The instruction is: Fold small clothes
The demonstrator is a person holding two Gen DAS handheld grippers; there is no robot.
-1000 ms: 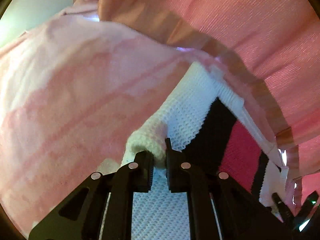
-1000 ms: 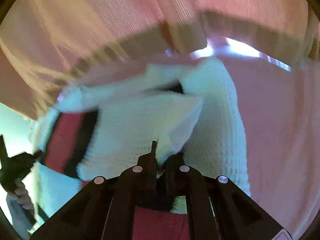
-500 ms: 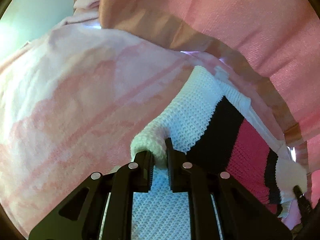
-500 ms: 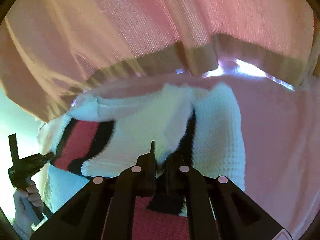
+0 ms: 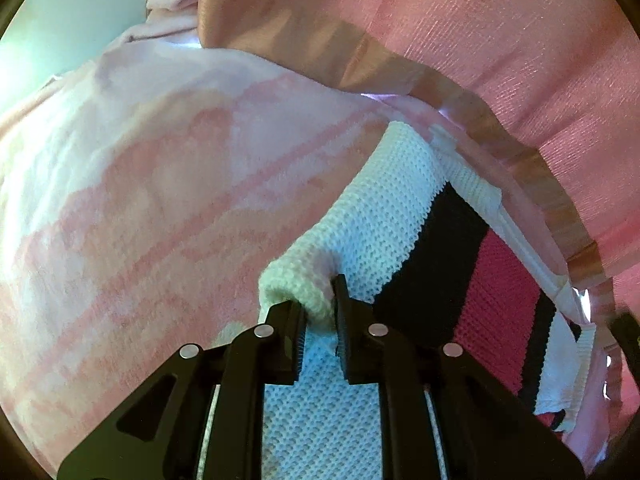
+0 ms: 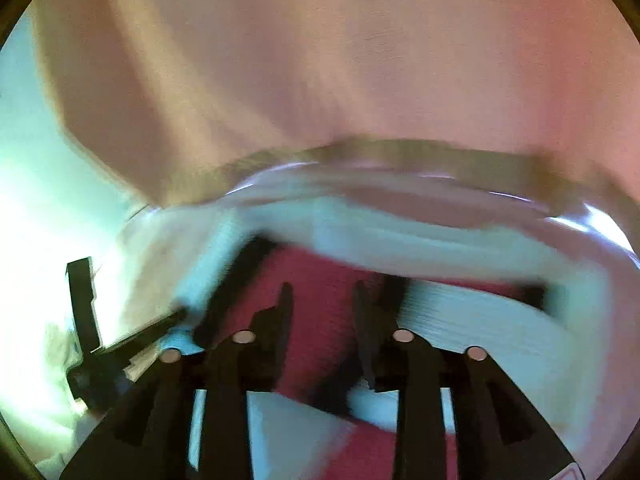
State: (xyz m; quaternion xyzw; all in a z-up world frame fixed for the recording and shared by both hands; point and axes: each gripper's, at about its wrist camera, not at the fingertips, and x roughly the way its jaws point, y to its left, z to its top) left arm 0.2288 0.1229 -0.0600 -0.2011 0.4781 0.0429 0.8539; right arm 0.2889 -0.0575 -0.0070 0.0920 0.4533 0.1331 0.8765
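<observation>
A small knit sweater, white with black and red stripes, lies on a pink and white blanket. My left gripper is shut on a bunched white edge of the sweater. In the right wrist view, which is blurred, my right gripper stands open with nothing between its fingers, just above the sweater's red part; the white knit lies to its right. The left gripper shows at the left edge of that view.
A pink curtain with a tan hem hangs behind the blanket in both views. A bright pale wall shows at the upper left.
My right gripper has opened and let go of the sweater, and the sweater now lies flatter. My left gripper keeps its hold, and the sweater has stretched out to its right.
</observation>
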